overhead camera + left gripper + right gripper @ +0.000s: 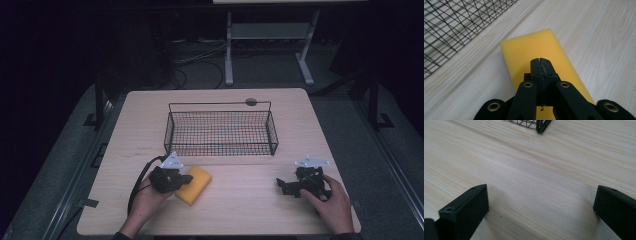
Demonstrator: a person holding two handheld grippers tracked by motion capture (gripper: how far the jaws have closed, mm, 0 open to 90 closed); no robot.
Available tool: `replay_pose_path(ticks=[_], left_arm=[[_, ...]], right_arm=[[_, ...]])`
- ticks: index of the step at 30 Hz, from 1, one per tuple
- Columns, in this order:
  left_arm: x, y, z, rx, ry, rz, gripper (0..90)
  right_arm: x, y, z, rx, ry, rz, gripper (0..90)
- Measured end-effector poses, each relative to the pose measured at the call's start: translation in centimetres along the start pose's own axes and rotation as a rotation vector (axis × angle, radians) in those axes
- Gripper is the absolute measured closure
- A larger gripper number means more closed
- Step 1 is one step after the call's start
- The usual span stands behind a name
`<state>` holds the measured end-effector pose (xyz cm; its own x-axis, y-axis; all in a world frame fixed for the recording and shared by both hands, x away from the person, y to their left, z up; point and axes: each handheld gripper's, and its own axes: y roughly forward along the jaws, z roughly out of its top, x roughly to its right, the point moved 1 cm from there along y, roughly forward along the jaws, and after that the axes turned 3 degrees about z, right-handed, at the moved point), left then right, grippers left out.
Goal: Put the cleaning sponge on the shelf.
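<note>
A yellow sponge (197, 186) (529, 48) lies flat on the wooden table (250, 205), just in front of a black wire basket (220, 148). My left gripper (187, 178) (541, 61) hovers over the sponge's near left part, its jaws pressed together with nothing between them. To the right, my right gripper (281, 185) (541, 195) rests low over bare wood with its jaws wide apart and nothing between them.
The basket (451, 27) holds nothing that I can see, and its corner (540, 125) shows ahead of the right gripper. A small dark round disc (251, 102) sits behind the basket. Beyond the table stand white table legs (229, 50) and cables on the floor.
</note>
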<state>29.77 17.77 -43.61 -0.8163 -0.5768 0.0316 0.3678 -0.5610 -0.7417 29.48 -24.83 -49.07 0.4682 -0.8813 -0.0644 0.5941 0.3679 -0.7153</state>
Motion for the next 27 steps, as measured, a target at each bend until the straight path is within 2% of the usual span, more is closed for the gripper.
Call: replay_pose_path(ticks=[5, 9, 12, 15, 19, 22, 27], left_arm=[[-0.1, -0.7, 0.5, -0.014, -0.011, 0.019, 75.8], [-0.1, -1.1, 0.7, -0.020, -0.034, 0.034, 62.9], [0.0, -1.1, 0.9, -0.032, -0.056, 0.048, 50.2], [0.1, -0.8, 1.0, -0.040, -0.066, 0.056, 32.8], [0.3, -0.6, 1.4, -0.055, -0.083, 0.069, 18.8], [0.4, -0.2, 1.6, -0.086, -0.093, 0.075, 12.9], [0.9, 0.4, 2.1, -0.109, -0.081, 0.066, 12.7]], right_arm=[[0.0, 0.0, 0.0, 0.000, 0.000, 0.000, 0.0], [0.0, 0.0, 0.0, 0.000, 0.001, 0.000, 0.0], [0.0, 0.0, 0.0, 0.000, 0.000, 0.000, 0.0], [0.0, 0.0, 0.0, 0.000, 0.000, 0.000, 0.0], [0.0, 0.0, 0.0, 0.000, 0.001, 0.000, 0.0], [0.0, 0.0, 0.0, 0.000, 0.001, 0.000, 0.0], [0.0, 0.0, 0.0, 0.000, 0.000, 0.000, 0.0]])
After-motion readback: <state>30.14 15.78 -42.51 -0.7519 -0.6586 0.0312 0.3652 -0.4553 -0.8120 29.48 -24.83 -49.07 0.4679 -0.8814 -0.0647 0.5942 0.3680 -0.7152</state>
